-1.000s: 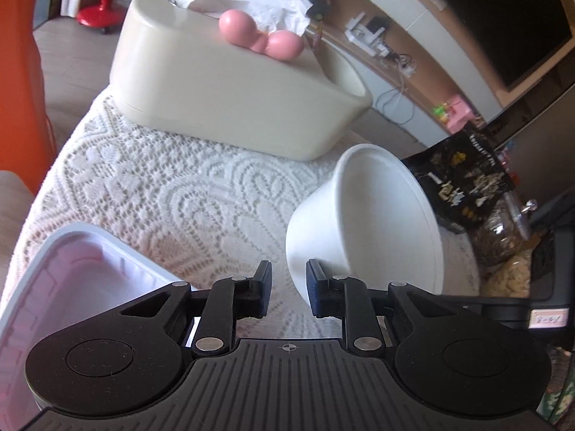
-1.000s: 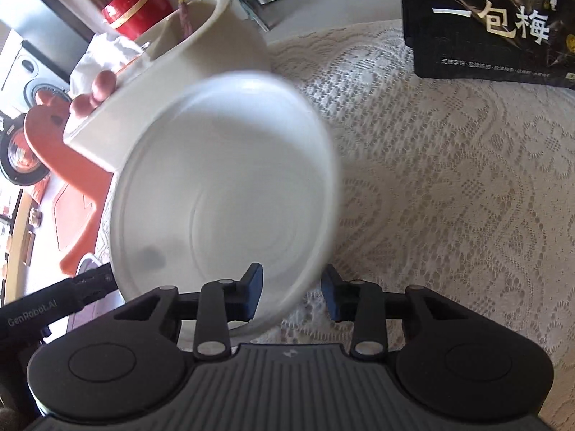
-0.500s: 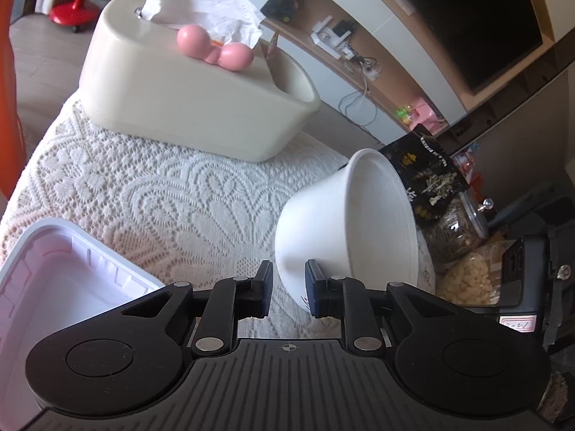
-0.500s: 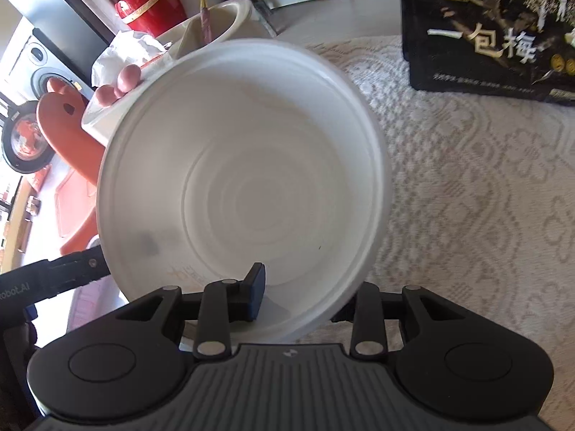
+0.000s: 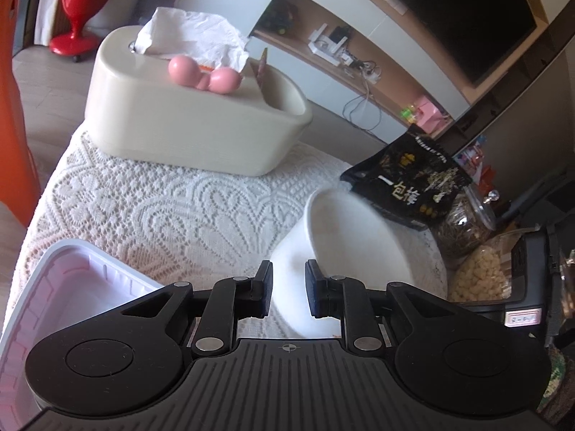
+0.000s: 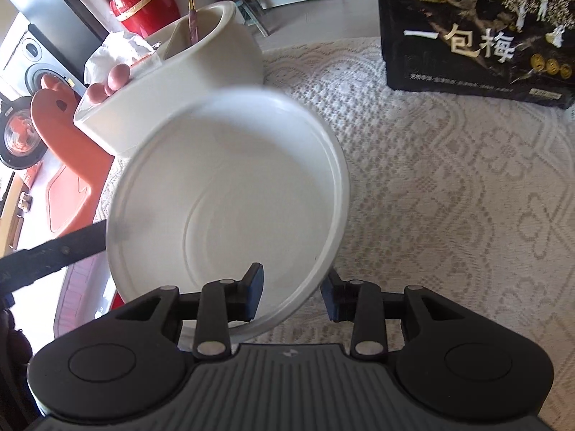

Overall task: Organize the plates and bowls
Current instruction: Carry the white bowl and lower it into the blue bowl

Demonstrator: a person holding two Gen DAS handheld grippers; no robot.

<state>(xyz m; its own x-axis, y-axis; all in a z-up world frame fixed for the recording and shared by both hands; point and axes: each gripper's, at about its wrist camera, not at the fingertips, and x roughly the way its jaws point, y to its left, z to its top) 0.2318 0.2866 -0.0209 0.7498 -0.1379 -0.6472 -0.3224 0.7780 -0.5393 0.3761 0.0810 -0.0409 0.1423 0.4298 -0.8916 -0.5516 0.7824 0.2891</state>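
**White bowl tipped on the lace cloth, tongs straddling its rim**

White and smooth, the round bowl (image 6: 230, 194) sits tilted on the lace tablecloth (image 6: 449, 215), its mouth turned toward the right gripper (image 6: 291, 294). One finger of that gripper is inside the rim and the other outside, with a visible gap, so the tongs stand apart around the wall, not clamped. The tilt probably serves to offer the thin rim for a pinch.

From the left, the bowl (image 5: 345, 251) shows its plain outer wall, slightly blurred. The left gripper (image 5: 287, 292) hangs just before it, tongs apart and holding nothing. Beside it lies a rectangular plastic tray (image 5: 61, 287) with ribbed walls, likely where the bowl belongs. A cream tissue box (image 5: 187, 129) and a glossy black snack bag (image 5: 413, 183) stand farther back.
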